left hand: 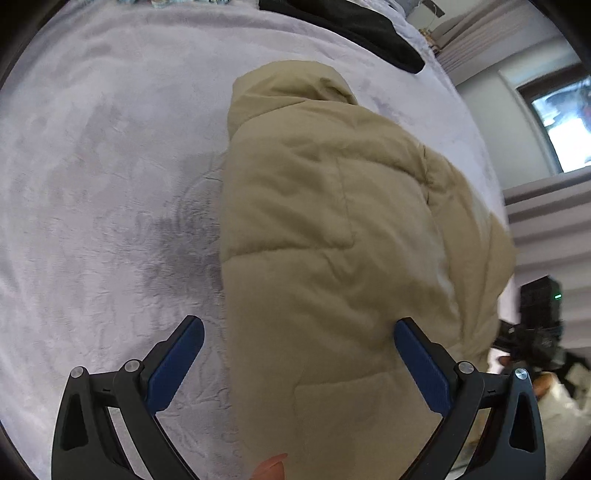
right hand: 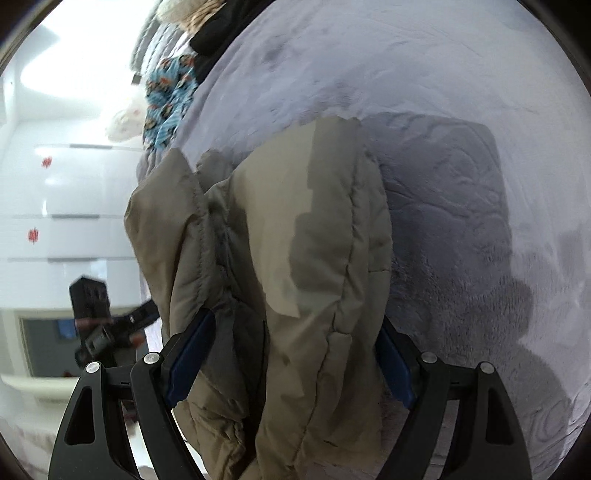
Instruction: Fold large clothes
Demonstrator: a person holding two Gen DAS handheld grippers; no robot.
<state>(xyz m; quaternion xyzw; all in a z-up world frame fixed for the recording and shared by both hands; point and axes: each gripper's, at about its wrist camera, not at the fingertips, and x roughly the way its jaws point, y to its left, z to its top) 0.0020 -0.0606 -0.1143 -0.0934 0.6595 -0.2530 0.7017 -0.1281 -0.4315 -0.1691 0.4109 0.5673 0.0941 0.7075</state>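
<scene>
The left gripper sits at the bottom of its frame with its blue pads spread wide, one over the bedcover and the other over the quilted cloth, gripping nothing; a fingertip shows at the lower edge beneath it. Its release probably means this side of the fold is laid down or about to be taken up anew. In the other view the right gripper has a thick bunch of the beige puffer jacket filling the space between its pads, which stand fairly wide because the padding is bulky; I judge it is holding the cloth, raised off the bed so a flap can be carried across. In the left view the jacket runs from the lower centre to the upper middle, hood end farthest, lying on the pale grey fleece bedcover. A black garment lies at the upper right edge, well apart from the jacket.
</scene>
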